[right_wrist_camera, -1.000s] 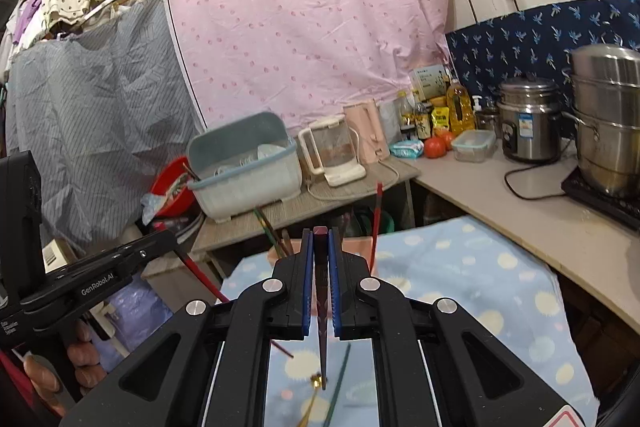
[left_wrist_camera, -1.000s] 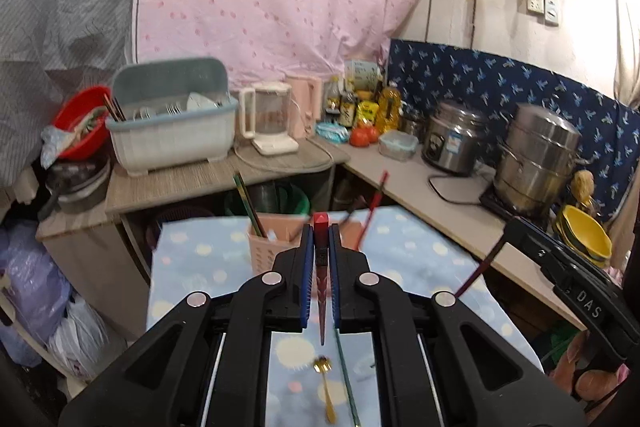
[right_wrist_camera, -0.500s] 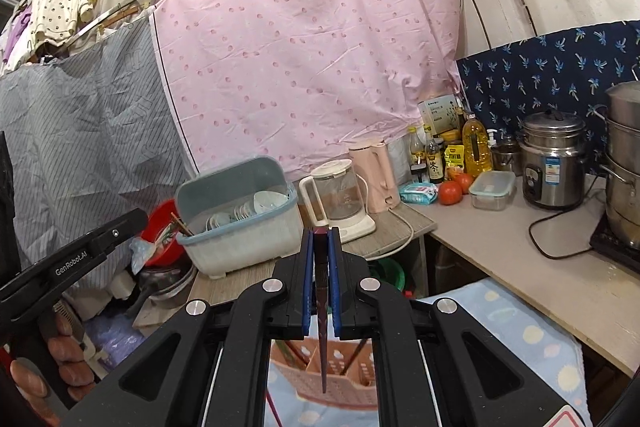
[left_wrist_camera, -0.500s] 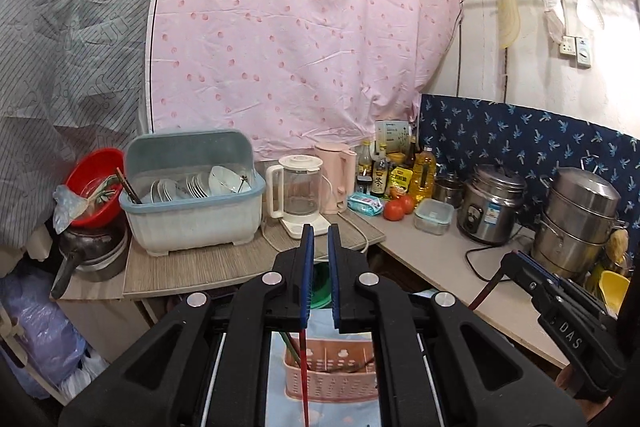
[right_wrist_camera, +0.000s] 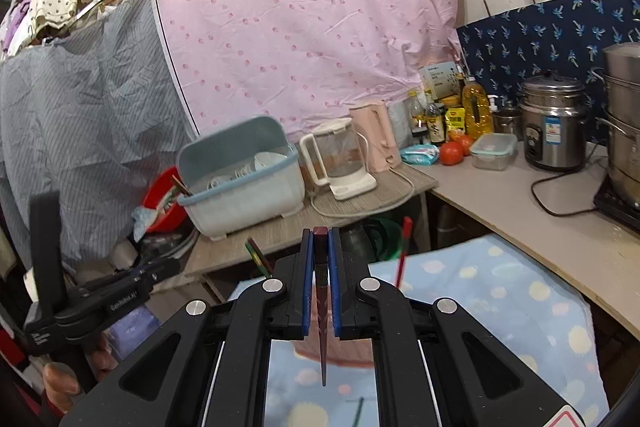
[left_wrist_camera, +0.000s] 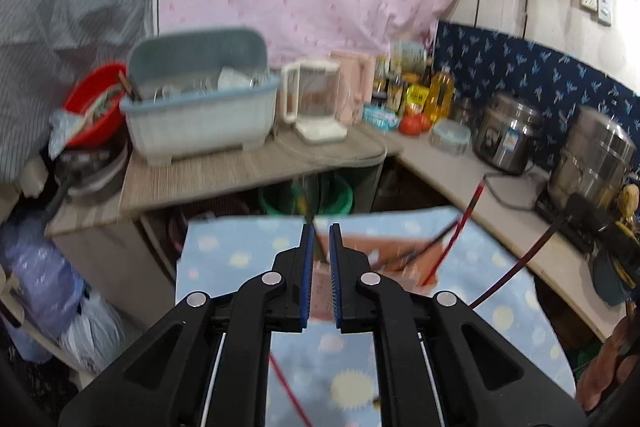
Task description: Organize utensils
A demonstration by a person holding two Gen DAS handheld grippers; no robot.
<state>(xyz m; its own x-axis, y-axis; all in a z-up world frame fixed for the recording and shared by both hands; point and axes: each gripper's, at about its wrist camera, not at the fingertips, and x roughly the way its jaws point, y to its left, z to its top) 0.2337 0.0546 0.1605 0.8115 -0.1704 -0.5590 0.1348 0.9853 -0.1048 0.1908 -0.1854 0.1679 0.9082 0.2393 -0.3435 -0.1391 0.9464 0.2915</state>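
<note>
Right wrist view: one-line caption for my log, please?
Right gripper fingers shut on a dark red chopstick, tip down above the pink basket.

— What blocks my left jaws?
— The pink basket [left_wrist_camera: 384, 251] sits just ahead of them, red chopsticks [left_wrist_camera: 456, 239] slanting out of it to the right.
— And on my right side?
— A dark chopstick [right_wrist_camera: 321, 307] fills the gap; more sticks [right_wrist_camera: 401, 255] poke up beyond.
— Free room?
— The spotted cloth [right_wrist_camera: 520, 311] to the right lies bare, bounded by the long worktop [right_wrist_camera: 540, 227] with its cooker cable [right_wrist_camera: 560, 199].
</note>
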